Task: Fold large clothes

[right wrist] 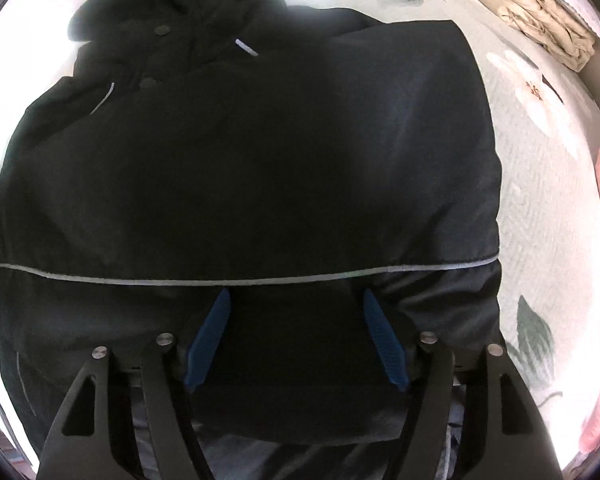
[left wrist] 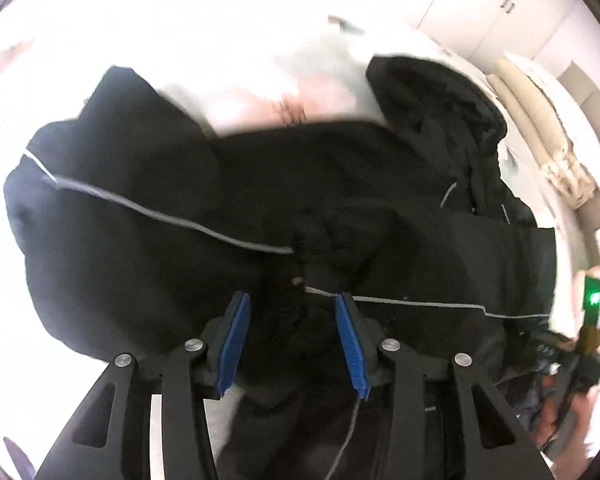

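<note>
Black jacket (right wrist: 260,160) lies spread on the floral bedsheet (right wrist: 548,184), hood at 12 o'clock in the right wrist view, grey piping line (right wrist: 260,280) crossing just ahead of my right fingertips. Right gripper (right wrist: 296,300) is spread wide, nothing pinched; dark fabric sits between and under the blue pads (right wrist: 384,340), but they're not closed on it. Left gripper (left wrist: 292,300) is likewise released, jaws apart, over a bunched part of the jacket (left wrist: 260,184) where the grey piping (left wrist: 160,212) runs from 9 o'clock toward centre. Image there is blurry, so I can't tell whether the pads touch cloth.

My read: sleeve or side panel looks already laid across the body, and the next bit is grabbing the lower edge at 6 o'clock to fold toward the hood. To do it well: get both pads over the hem layer only, not the sheet under it, and bite all stacked layers so the thick padding doesn't slip out. Grab at matching points on the left and right, lift evenly, keep the piping line straight as a guide. Bulky fabric will likely spring back, so press flat after laying. Beige folded bedding (right wrist: 548,28) at 1 o'clock is well apart, no interference.
</note>
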Motion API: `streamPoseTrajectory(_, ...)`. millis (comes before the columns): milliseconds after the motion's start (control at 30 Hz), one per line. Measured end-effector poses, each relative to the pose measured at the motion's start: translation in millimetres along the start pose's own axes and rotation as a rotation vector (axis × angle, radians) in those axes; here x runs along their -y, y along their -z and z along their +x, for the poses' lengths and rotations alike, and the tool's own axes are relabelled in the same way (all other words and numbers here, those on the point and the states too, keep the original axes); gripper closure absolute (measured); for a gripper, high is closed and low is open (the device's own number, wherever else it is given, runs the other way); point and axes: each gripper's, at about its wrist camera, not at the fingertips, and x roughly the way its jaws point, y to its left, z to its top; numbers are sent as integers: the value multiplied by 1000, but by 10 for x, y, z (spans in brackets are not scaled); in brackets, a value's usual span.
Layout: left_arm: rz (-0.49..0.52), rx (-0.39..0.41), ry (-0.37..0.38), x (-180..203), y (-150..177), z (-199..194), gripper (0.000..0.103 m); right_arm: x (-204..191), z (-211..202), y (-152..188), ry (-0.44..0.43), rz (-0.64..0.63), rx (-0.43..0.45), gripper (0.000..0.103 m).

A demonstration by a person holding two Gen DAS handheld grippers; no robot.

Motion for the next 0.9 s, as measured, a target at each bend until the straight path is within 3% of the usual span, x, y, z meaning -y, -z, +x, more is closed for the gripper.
streamPoseTrajectory(67,39,52,7,90,17,-269,56,1,-98,15,-9,9,5,32)
streamPoseTrajectory(167,75,70,91,243,100,-447,43,-47,-390,114,-62,22,48,32)
streamPoseTrajectory(200,83,53,145,362,123,-394,42,-78,-442,149,-64,11,55,32)
streamPoseTrajectory(300,103,-22,200,667,173,-19,42,-218,-419,253,-71,-38,36,32)
streamPoseTrajectory(433,92,-189,64,816,278,763,43,-283,-88,336,-33,-96,-51,32)
streamPoseTrajectory(467,79,-184,55,796,291,821,43,-274,-33,347,-34,-107,-51,31)
streamPoseTrajectory(600,36,-157,73,768,248,578,43,-227,-10,343,-40,-129,-49,24)
streamPoseTrajectory(667,10,-124,104,674,265,339,42,-231,-5,325,-43,-141,-46,23)
streamPoseTrajectory(767,-6,-78,93,510,342,-21,42,-140,-30,281,-53,-144,-40,23)
streamPoseTrajectory(900,-75,-15,56,-84,399,-487,42,-145,-256,399,-55,-151,3,23)
